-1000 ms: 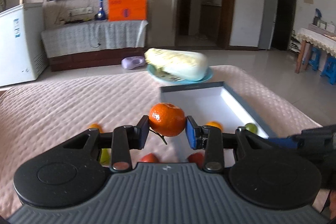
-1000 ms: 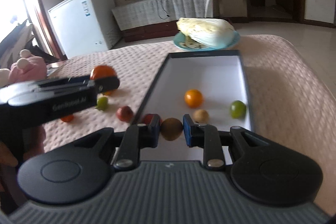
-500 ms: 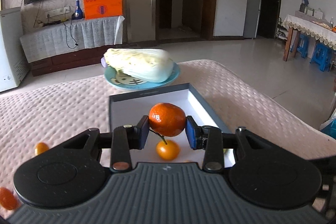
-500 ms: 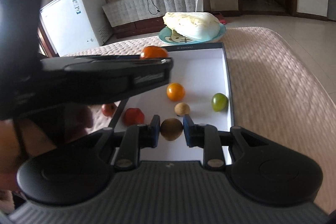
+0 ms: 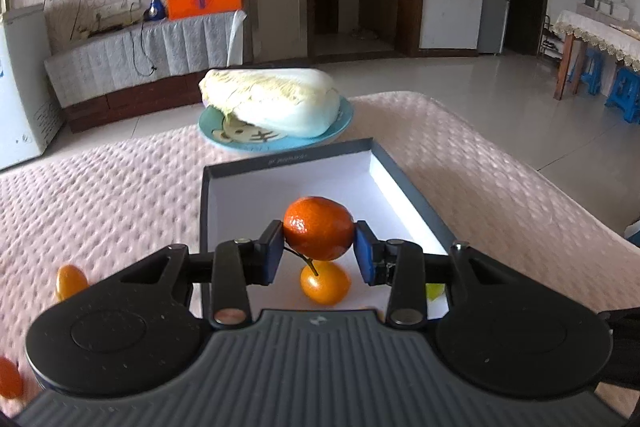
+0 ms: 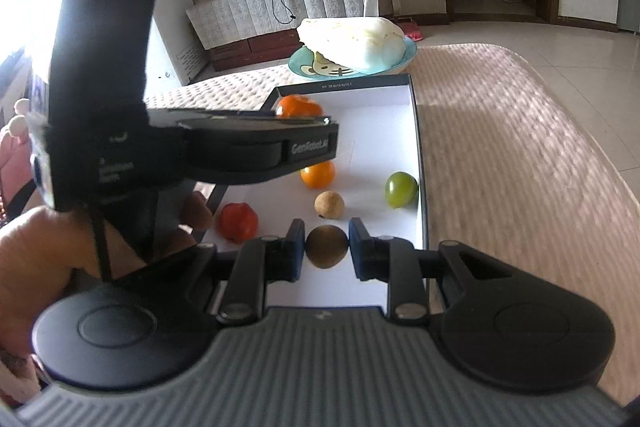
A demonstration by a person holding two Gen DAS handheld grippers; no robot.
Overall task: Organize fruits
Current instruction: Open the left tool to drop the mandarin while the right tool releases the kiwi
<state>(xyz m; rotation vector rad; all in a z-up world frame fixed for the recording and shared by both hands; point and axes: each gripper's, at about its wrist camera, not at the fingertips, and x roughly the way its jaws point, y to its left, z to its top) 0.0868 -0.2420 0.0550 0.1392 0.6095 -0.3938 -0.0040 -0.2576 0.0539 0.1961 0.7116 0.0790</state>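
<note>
Tangerine [image 5: 319,228] pinched in left gripper [image 5: 319,251], held above white tray [image 5: 408,203]; small brown fruit [image 6: 326,246] clamped in right gripper [image 6: 326,249] over tray's near end; orange fruit [image 6: 318,174], green grape [image 6: 401,189], red fruit [image 6: 237,221] lying inside; cabbage [image 5: 272,101] on plate [image 5: 344,121] beyond.

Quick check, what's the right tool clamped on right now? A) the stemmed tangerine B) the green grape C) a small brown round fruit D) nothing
C: in the right wrist view the right tool has both pads against a small brown round fruit, held over the near end of the white box.
</note>
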